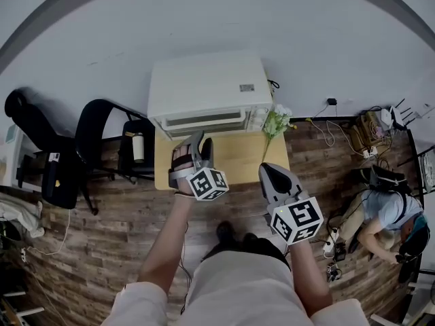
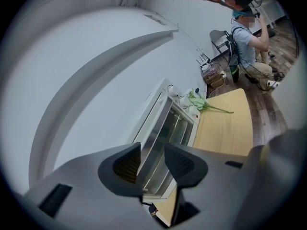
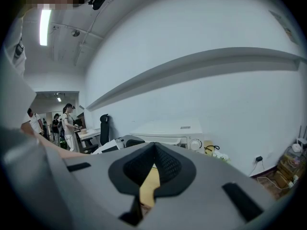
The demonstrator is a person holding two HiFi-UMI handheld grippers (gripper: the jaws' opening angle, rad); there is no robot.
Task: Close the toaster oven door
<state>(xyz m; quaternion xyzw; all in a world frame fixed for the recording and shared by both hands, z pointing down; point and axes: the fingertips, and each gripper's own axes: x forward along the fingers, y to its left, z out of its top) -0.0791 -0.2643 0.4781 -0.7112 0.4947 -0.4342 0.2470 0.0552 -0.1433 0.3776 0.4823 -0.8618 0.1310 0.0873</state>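
the toaster oven is finished in white; the table under it is seen in pale wood. the floor is patterned in dark brown planks. the left gripper and right gripper are coloured grey, their cubes marked with black-and-white squares. the flowers are tinted green and white.

Table front bare; flowers crowd right of oven; chairs left.

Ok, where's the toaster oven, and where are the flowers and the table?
Toaster oven [image 1: 207, 83]: head view, on its white top.
Flowers [image 1: 274, 123]: head view, on the green leaves.
Table [image 1: 238, 160]: head view, on its bare wooden top.
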